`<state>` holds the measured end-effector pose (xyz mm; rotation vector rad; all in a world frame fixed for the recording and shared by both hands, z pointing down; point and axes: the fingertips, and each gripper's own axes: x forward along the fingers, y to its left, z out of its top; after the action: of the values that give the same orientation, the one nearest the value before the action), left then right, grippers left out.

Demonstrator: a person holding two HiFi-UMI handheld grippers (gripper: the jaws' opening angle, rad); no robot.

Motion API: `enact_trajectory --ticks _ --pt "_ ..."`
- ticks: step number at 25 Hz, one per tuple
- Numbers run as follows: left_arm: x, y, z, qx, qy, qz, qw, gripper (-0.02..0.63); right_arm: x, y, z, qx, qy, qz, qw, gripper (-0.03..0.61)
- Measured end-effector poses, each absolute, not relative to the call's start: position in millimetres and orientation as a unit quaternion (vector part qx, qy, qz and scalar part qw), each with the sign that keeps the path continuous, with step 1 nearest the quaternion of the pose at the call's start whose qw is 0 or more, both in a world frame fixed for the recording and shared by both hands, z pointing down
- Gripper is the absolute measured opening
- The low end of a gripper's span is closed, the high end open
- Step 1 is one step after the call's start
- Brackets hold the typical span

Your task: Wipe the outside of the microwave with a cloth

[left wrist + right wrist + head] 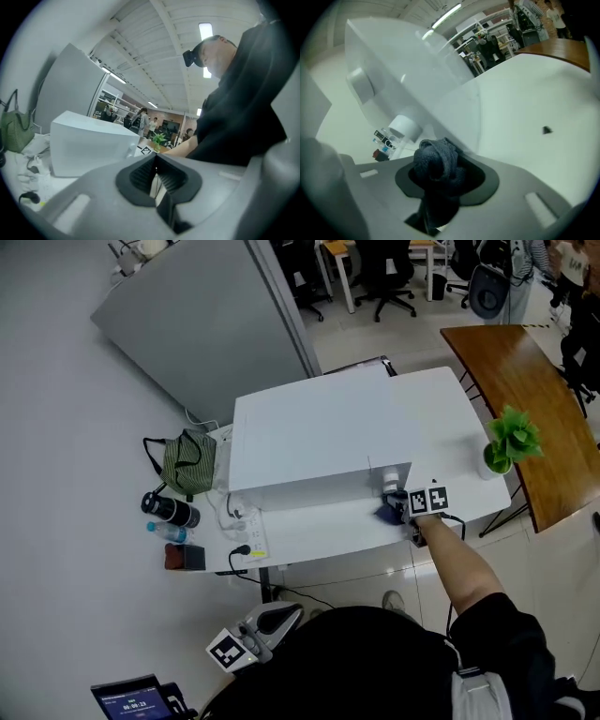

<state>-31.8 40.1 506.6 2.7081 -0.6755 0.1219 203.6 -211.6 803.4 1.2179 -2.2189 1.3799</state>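
Microwave, white and boxy, stands on the counter with its front toward the person. At its front right corner, by a control knob, the right gripper holds a bunched dark cloth, jaws clamped on the wad, apparently to rub the panel. The left gripper hangs low off the counter, jaws all but closed on nothing, evidently idle.
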Motion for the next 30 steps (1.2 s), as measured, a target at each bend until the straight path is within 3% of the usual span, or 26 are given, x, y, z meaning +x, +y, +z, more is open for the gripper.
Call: enact_trajectory --ticks 7,11,25,30 --pt "24 34 486 0.959 -0.231 0.048 0.156 0.003 276 -214 761 0.431 -0.775 0.456 0.077 0.137" --pt "40 31 475 0.963 -0.23 0.032 0.14 0.003 261 -181 716 0.36 -0.827 0.427 0.065 0.138" --pt "46 50 456 0.96 -0.243 0.006 0.135 0.003 180 -79 561 0.137 -0.874 0.446 -0.134 0.14" --pt "36 63 458 0.954 -0.266 0.005 0.138 0.003 152 -62 533 0.079 -0.893 0.424 -0.131 0.143"
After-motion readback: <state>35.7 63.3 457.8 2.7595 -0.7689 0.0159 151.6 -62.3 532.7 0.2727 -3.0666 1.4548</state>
